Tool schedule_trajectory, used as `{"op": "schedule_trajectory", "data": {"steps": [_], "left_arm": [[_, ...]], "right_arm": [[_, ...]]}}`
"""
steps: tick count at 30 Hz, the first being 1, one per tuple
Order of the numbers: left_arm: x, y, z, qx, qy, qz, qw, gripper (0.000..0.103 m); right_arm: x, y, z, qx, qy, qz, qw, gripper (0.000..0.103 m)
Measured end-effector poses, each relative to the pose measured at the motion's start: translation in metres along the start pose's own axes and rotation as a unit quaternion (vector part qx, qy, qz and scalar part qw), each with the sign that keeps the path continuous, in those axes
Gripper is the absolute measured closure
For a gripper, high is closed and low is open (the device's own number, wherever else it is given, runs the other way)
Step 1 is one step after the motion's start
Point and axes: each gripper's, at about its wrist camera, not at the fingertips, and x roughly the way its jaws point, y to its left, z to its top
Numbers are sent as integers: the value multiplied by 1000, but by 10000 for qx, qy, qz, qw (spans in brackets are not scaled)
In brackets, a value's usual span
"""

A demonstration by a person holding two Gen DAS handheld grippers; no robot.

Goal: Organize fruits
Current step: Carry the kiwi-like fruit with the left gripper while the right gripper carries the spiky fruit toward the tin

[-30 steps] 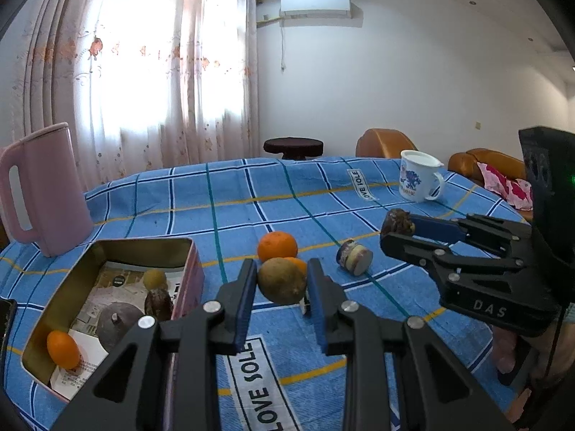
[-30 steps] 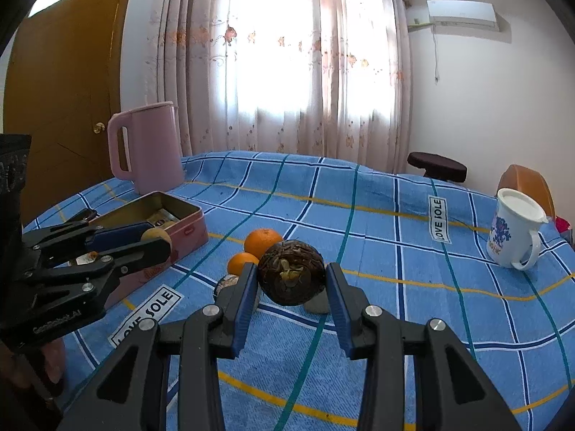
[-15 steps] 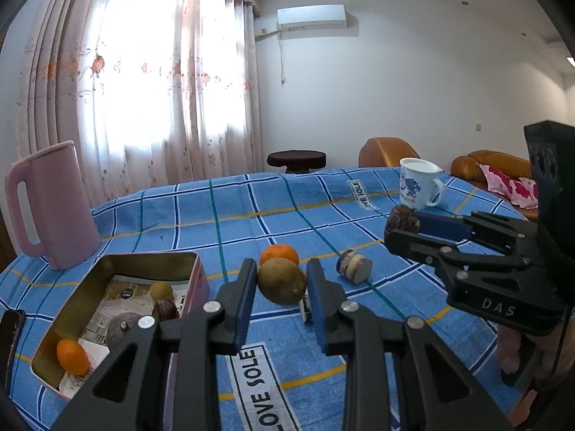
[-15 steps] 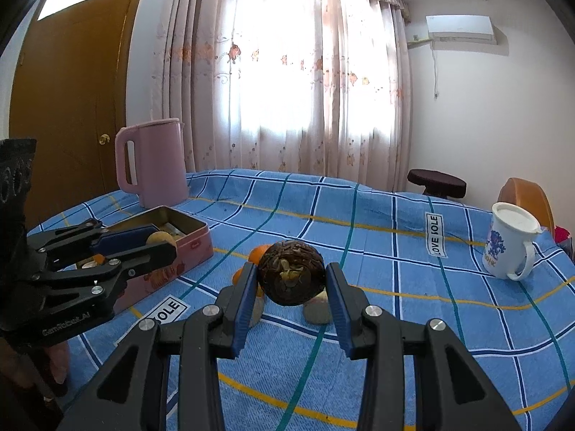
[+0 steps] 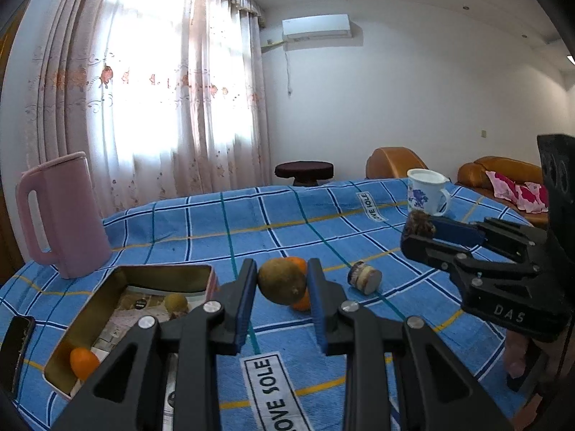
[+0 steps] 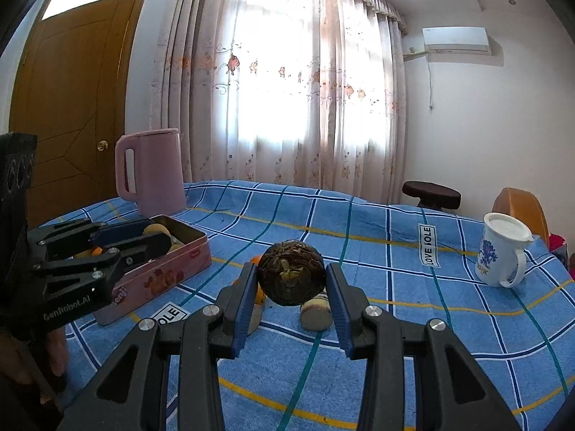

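Note:
My left gripper (image 5: 282, 282) is shut on a brownish-green round fruit (image 5: 282, 280) and holds it above the blue checked tablecloth. My right gripper (image 6: 291, 276) is shut on a dark brown round fruit (image 6: 291, 276), also held above the cloth. Two oranges (image 5: 300, 301) lie on the cloth behind the left gripper's fruit. The pink tin box (image 5: 72, 337) sits at the left, open, with an orange (image 5: 83, 362), a yellow fruit (image 5: 175, 301) and papers inside. The box also shows in the right wrist view (image 6: 161, 276), with my left gripper (image 6: 152, 237) over it.
A pink kettle (image 5: 61, 215) stands behind the box. A white mug (image 5: 426, 192) stands at the far right of the table. A small round jar (image 5: 364, 278) lies on its side near the oranges. A phone (image 5: 14, 348) lies at the left table edge.
Both grippers have risen with their fruits still held, so the table looks lower and the ceiling shows. The fruits on the cloth have not moved.

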Motion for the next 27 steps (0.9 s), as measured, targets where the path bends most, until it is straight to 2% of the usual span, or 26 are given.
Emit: {"op": "schedule_trajectory", "data": {"steps": [15,21,27], "left_arm": [[-5,44,0,-320,27,281,9991,73],[-8,85,3,-623,87,574,9964,73],[-8,131,-4,-923,347,867,9913,73]], "right_arm": [[21,37,25,-233,99,457,9986,62],[39,71,36,-501,182,747,9958,62],[59,106,39,-616,378,1182,9904,62]]}}
